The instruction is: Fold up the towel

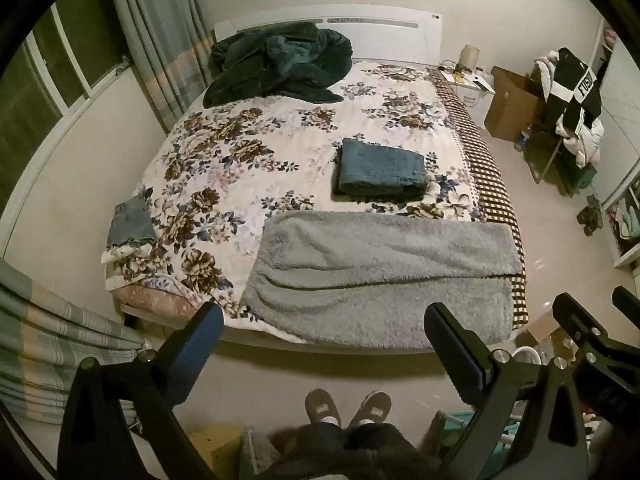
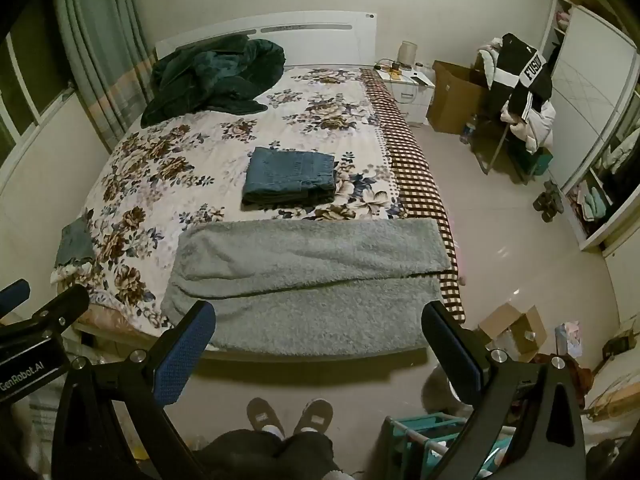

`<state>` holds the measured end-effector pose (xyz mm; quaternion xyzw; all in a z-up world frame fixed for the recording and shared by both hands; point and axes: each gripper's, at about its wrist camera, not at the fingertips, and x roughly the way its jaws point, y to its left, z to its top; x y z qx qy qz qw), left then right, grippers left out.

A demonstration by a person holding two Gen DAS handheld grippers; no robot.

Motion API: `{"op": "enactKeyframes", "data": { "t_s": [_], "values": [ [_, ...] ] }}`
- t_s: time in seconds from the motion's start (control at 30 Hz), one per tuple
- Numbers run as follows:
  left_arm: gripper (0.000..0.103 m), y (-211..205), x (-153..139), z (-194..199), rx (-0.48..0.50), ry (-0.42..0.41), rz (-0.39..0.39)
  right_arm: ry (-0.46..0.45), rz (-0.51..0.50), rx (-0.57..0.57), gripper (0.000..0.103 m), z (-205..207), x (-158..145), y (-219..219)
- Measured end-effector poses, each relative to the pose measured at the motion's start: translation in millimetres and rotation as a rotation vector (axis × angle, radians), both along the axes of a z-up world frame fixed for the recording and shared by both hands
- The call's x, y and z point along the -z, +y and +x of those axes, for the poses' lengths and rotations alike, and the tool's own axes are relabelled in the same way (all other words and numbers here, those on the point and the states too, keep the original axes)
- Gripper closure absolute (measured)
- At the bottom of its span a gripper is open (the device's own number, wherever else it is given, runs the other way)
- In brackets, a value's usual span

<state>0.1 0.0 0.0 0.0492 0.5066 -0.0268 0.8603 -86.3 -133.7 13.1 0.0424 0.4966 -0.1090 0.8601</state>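
The left gripper (image 1: pixel 324 332) and right gripper (image 2: pixel 318 328) are both wide open, holding nothing. The gray towel (image 2: pixel 308 268) lies ahead, its near edge partly hidden behind their fingers.

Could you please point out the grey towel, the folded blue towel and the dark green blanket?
grey towel (image 1: pixel 384 276): left wrist view, middle of its top layer.
folded blue towel (image 2: pixel 290 176): right wrist view, centre of its top face.
dark green blanket (image 1: pixel 276 64): left wrist view, middle of the heap.

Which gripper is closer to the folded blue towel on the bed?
Neither clearly. The left gripper and right gripper both hang open off the foot of the bed, with the grey towel between them and the folded blue towel.
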Motion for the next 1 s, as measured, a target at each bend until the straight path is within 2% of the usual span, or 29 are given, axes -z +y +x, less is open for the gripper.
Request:
{"op": "enactKeyframes", "data": {
  "t_s": [0.53,0.6,1.0],
  "values": [
    [0.0,-4,3,2,-0.005,-0.003,-0.004,0.001,0.018,-0.005,0.0,2,3,-2],
    [0.0,0,0,0,0.001,-0.008,-0.008,0.0,0.013,-0.008,0.0,0,-9,14],
    [0.0,0,0,0,0.002,-0.011,-0.011,0.003,0.014,-0.013,0.0,-2,-9,19]
  ]
}}
